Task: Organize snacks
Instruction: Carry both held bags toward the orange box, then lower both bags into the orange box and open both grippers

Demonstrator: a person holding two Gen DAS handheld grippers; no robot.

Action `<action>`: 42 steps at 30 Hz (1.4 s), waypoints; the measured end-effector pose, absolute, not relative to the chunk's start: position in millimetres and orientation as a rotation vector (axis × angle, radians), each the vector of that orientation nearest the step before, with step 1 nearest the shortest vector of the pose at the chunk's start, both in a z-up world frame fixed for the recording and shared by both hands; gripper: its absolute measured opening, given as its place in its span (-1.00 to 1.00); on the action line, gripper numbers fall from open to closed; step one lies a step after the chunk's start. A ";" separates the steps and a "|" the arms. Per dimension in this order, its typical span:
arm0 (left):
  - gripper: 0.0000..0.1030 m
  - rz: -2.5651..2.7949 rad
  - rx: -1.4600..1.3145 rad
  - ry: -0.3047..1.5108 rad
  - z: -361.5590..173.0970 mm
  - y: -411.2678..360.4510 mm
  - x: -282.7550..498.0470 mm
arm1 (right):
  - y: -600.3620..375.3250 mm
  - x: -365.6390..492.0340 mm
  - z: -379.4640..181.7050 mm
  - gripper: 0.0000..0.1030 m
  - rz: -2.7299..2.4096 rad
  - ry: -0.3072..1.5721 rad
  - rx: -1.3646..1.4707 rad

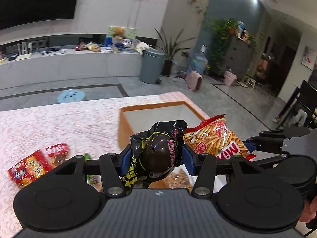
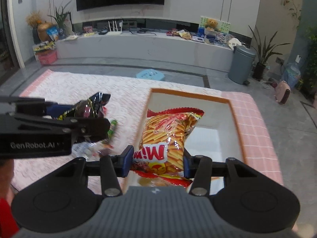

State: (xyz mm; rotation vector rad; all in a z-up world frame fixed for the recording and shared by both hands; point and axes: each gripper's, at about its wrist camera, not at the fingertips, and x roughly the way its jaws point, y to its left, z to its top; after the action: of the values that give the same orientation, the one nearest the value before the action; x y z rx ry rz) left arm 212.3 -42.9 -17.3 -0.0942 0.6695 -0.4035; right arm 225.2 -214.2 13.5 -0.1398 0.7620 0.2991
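Left wrist view: the left gripper (image 1: 156,158) is clamped on a black pouch (image 1: 158,148), blue pads pressing its sides, the pouch standing with its long axis running away from the camera. The box (image 1: 126,119), orange-rimmed and white inside, sits at 12 o'clock from the pouch, just beyond it on the pink table (image 1: 59,119). The chips bag (image 1: 216,138) shows at 2 o'clock, carried by the right gripper (image 1: 251,144), whose black arms enter from the right edge. Red packets (image 1: 37,162) lie on the table at 9 o'clock, blurred.

Right wrist view: the right gripper (image 2: 157,158) is closed on the chips bag (image 2: 168,136) near its lower end; the bag's long axis points to 12 o'clock, and its top already hangs over the box (image 2: 235,115) opening. The left gripper (image 2: 87,117) with the black pouch (image 2: 89,105) is at 10 o'clock, over the table (image 2: 79,87) and short of the box rim. Loose packets (image 2: 93,148) lie under it, too blurred to name.

Judging from this, the right hand is nearer: its bag needs only lowering and release, while the pouch must travel toward 2 o'clock to clear the rim.
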 end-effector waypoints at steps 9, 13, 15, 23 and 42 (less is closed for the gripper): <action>0.16 -0.487 0.018 0.754 -32.1 -89.5 246.4 | -254.6 250.5 -7.9 -0.09 0.271 0.861 -0.197; 0.16 -0.510 0.067 0.785 -42.5 -106.9 257.2 | -264.7 265.0 -21.7 -0.09 0.272 0.903 -0.211; 0.16 -0.518 0.091 0.805 -49.9 -114.0 263.2 | -267.0 271.6 -28.5 -0.09 0.269 0.919 -0.218; 0.16 -0.506 0.194 0.884 -77.9 -131.8 277.5 | -269.3 297.8 -56.2 -0.09 0.261 0.994 -0.245; 0.39 -0.486 0.350 0.905 -110.5 -151.4 282.2 | -262.5 313.7 -93.0 -0.07 0.317 1.085 -0.321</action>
State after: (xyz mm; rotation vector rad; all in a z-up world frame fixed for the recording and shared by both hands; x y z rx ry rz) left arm 282.2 -151.4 -110.5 0.3502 0.9045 -0.4862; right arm 313.7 -262.5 -93.0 -0.3213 1.0850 0.3168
